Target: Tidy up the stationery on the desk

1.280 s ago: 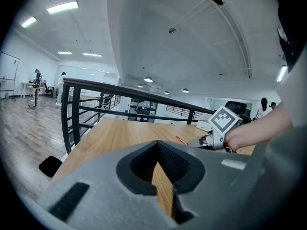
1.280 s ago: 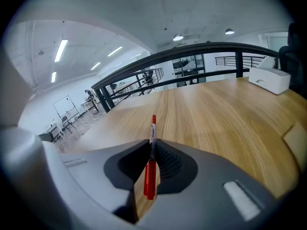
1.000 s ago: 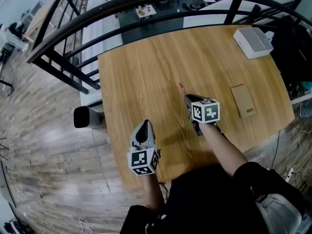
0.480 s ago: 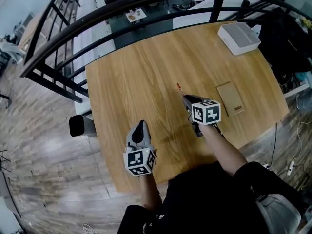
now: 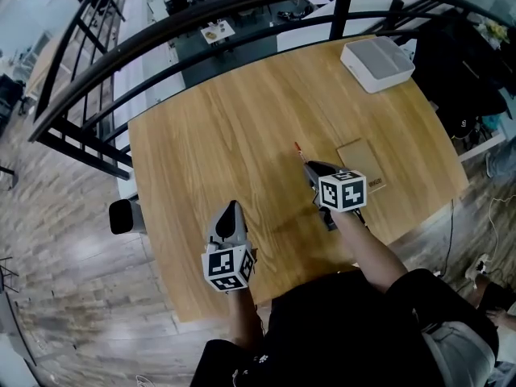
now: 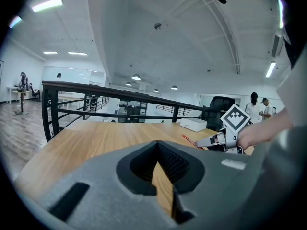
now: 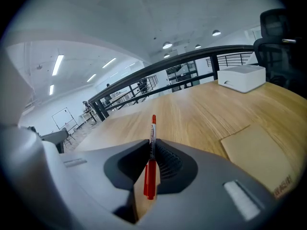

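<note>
Desk: one, light wood [image 5: 242, 119]. Everything below is placed by it.
Railing: one, black and curved [image 5: 161, 31], running just beyond the desk's far edge.
White box: one [image 5: 377, 63], sitting flat on the desk's far right corner.
Brown pad: one [image 5: 360, 164], lying flat by the desk's right edge. The small print at one of its corners is too small to read.
Grippers: two, both mine, and both are over the half of the desk nearest me.
Left gripper: [image 6: 157, 143] it is over the desk's near left part, well apart from the box and the pad. My fingers here are pressed together at the tips with nothing between them. Only desk wood shows through the slit below the tips.
Right gripper: [image 7: 152, 143] it is over the desk's middle, towards the right, with the brown pad just beside it on the side of the desk's right edge. My fingers here are clamped on the red pen.
Marker cubes: two, one on each gripper. Each sits at the back end, towards the desk's near edge.
Red pen: one [image 7: 150, 166], gripped between my right fingers partway along its length. It points along them towards the desk's far edge. Its red-capped front end sticks out past the fingertips over the desk's middle, and its red back end hangs behind the pads. I cannot tell whether its front end touches the wood.
</note>
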Demonstrator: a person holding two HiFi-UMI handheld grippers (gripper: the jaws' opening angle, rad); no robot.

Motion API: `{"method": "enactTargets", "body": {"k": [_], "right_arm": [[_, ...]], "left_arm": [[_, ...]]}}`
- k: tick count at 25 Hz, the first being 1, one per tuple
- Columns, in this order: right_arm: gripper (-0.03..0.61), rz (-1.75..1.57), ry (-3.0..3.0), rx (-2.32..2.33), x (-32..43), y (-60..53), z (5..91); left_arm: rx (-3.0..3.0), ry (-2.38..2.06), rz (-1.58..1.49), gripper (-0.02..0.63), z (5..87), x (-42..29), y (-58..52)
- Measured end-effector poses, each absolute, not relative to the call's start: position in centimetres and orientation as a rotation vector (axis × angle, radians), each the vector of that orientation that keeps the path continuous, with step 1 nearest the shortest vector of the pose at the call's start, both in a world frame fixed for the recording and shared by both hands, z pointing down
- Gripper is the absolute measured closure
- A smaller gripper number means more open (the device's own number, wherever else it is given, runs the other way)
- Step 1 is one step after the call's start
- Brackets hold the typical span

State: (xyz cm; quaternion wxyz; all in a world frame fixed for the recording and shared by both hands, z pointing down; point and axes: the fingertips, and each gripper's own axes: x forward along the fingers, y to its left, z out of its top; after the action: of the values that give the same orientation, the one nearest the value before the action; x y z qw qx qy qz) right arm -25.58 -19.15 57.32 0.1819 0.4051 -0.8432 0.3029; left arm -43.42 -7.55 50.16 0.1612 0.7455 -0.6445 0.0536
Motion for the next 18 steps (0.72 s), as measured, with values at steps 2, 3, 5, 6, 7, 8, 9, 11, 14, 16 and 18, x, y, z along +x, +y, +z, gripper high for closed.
{"method": "enactTargets", "body": {"k": [2,3,5,6,7,8,9,11,14,16,18], "right_arm": [[0.525,0.857,-2.381,1.147,-24.5,-19.2,57.3],[0.525,0.86,-2.382,1.15,-23.9,-19.2,57.2],[0.525,0.864,-2.384,1.156,-22.8,-19.5,57.1],[0.525,0.866,-2.384,1.161,-22.3,-19.6,57.0],[0.525,0.869,-2.384,1.167,-21.7,-19.7,56.9],[0.525,0.872,-2.385,1.172,-21.2,-19.7,56.8],[0.525,0.873,-2.385,1.175,-20.7,-19.7,56.8],[0.525,0.872,-2.385,1.176,-19.7,-19.6,56.7],[0.525,0.876,-2.381,1.18,-17.9,-19.4,56.8],[0.525,0.88,-2.374,1.186,-16.7,-19.5,56.9],[0.525,0.884,-2.37,1.194,-15.4,-19.7,57.1]], "left_arm": [[2.131,-1.836,0.15,0.617,50.0,-42.4,-7.8],[2.135,-1.834,0.153,0.617,49.9,-41.9,-8.0],[2.145,-1.83,0.161,0.617,49.7,-41.0,-8.2],[2.149,-1.828,0.166,0.617,49.5,-40.6,-8.4],[2.151,-1.826,0.17,0.617,49.4,-40.2,-8.4],[2.152,-1.825,0.174,0.617,49.3,-39.8,-8.5],[2.151,-1.825,0.175,0.617,49.3,-39.5,-8.5],[2.152,-1.824,0.171,0.617,49.2,-38.6,-8.5],[2.158,-1.819,0.173,0.617,49.0,-37.2,-8.7],[2.163,-1.815,0.182,0.617,48.9,-36.2,-8.8],[2.167,-1.815,0.188,0.617,48.9,-35.4,-9.0]]}}
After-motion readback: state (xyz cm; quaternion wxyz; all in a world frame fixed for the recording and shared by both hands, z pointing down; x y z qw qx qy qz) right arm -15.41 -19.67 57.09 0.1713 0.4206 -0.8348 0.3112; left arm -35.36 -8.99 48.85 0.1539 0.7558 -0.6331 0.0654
